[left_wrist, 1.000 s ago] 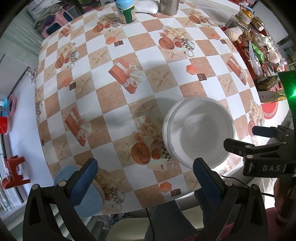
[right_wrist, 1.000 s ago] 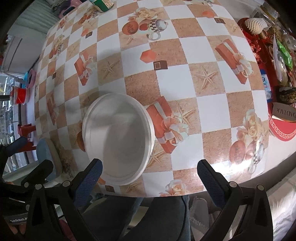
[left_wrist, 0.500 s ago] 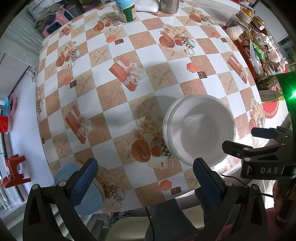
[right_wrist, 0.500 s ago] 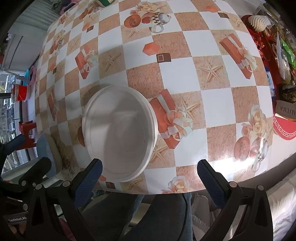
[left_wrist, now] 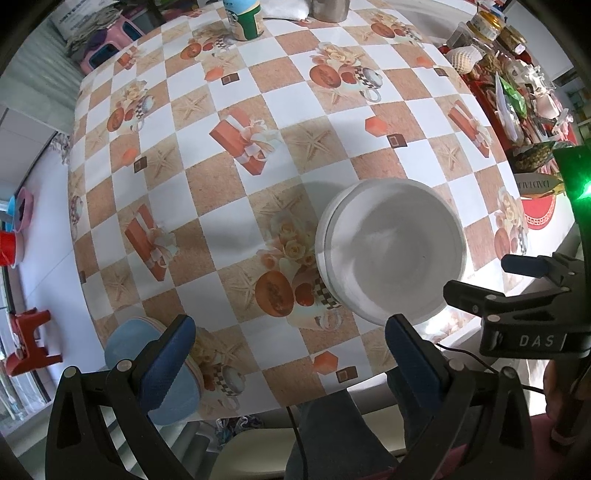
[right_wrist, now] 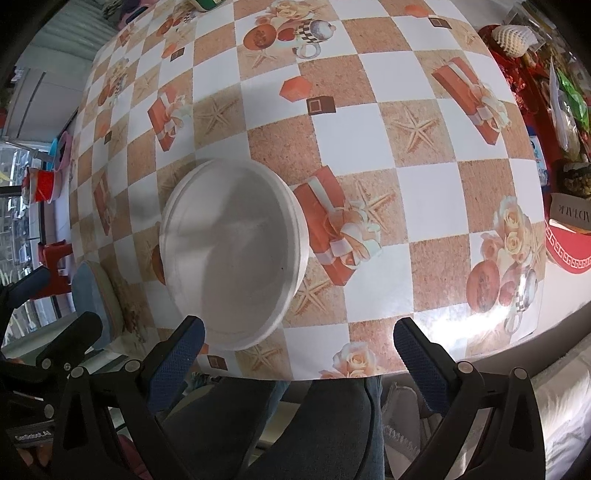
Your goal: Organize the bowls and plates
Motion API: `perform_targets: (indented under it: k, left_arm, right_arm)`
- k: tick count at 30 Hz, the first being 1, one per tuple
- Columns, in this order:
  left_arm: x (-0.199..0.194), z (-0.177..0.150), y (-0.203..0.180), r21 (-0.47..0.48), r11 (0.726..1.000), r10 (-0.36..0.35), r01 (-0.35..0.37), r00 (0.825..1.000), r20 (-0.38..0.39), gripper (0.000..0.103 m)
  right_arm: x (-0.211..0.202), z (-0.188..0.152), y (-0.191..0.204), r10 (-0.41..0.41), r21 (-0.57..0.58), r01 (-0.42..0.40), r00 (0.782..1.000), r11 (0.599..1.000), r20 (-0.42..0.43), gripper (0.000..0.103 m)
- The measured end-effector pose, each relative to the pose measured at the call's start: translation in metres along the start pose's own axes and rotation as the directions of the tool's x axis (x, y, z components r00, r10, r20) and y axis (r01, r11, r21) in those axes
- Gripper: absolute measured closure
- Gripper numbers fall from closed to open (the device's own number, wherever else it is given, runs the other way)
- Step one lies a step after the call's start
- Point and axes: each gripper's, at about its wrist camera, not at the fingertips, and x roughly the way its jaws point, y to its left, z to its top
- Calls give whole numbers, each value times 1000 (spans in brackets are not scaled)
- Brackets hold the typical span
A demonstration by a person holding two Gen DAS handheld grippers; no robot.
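A stack of white plates [left_wrist: 391, 254] [right_wrist: 232, 251] rests on the checked tablecloth near the table's front edge. A stack of blue and pink bowls [left_wrist: 155, 373] [right_wrist: 94, 299] sits at the front left corner, partly hidden behind my left fingers. My left gripper [left_wrist: 291, 354] hovers open above the front edge, between the two stacks, holding nothing. My right gripper [right_wrist: 299, 354] is open too, empty, just in front and to the right of the white plates. Its black body [left_wrist: 524, 317] shows at the right of the left wrist view.
The table [left_wrist: 332, 110] carries a green-labelled jar [left_wrist: 245, 18] and a metal container [left_wrist: 328, 7] at the far edge. Jars, packets and a red box [left_wrist: 539, 206] crowd the right side. A person's dark-trousered legs [right_wrist: 295, 424] sit below the front edge. Red stools [left_wrist: 26, 343] stand on the floor at left.
Both grippers have drawn back and upward a little, so the table looks slightly farther. The plates and bowls have not moved. Both stay open.
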Motion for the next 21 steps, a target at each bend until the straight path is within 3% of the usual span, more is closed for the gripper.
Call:
perform_targets:
  k: [21]
  left_arm:
    - [13,-1,-8,-37,999,9,-9,1000,-10,0]
  right_arm:
    - [4,-8,-14,-25,4,25,999,1000,-21,0]
